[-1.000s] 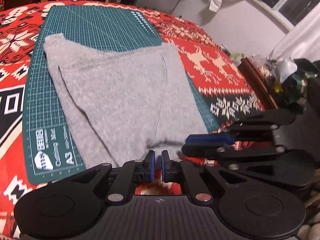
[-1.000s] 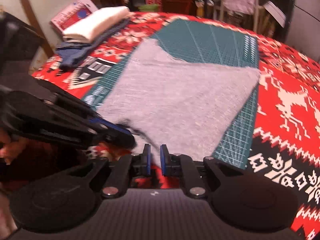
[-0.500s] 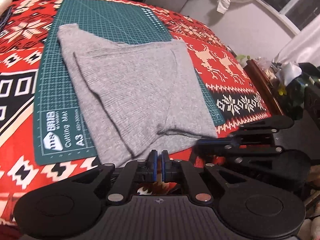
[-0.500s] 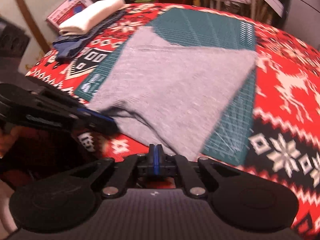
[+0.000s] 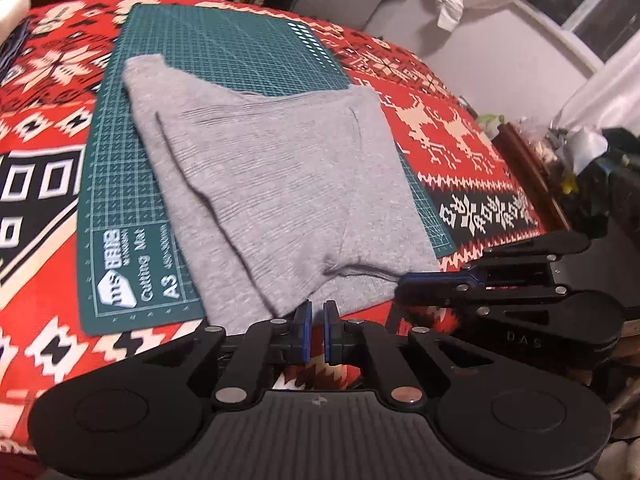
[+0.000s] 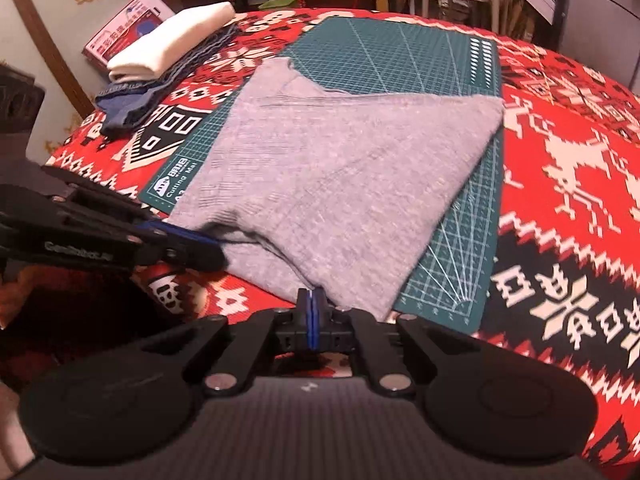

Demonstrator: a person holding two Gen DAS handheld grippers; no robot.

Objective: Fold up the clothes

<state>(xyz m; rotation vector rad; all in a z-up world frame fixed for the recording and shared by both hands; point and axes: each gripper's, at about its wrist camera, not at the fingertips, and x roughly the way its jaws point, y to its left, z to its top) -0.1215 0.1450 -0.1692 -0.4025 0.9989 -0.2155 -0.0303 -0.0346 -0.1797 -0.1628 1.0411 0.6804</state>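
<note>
The left gripper [image 5: 315, 330] hovers at the near edge of the tabletop with its blue pads a narrow slit apart and nothing between them, just short of the near hem of a grey knit garment [image 5: 280, 184]. The right gripper [image 6: 311, 322], pads pressed together and holding nothing, sits at the same near edge beside the garment's near corner. The garment lies folded and flat on a green cutting mat [image 5: 224, 36], its near hem spilling off the mat onto the red patterned tablecloth [image 6: 568, 152]. At the far left corner of the tabletop, in the right wrist view, a folded cream cloth [image 6: 172, 40] rests on folded dark blue clothing [image 6: 132, 104], with a red-and-white box [image 6: 124, 24] behind them.
</note>
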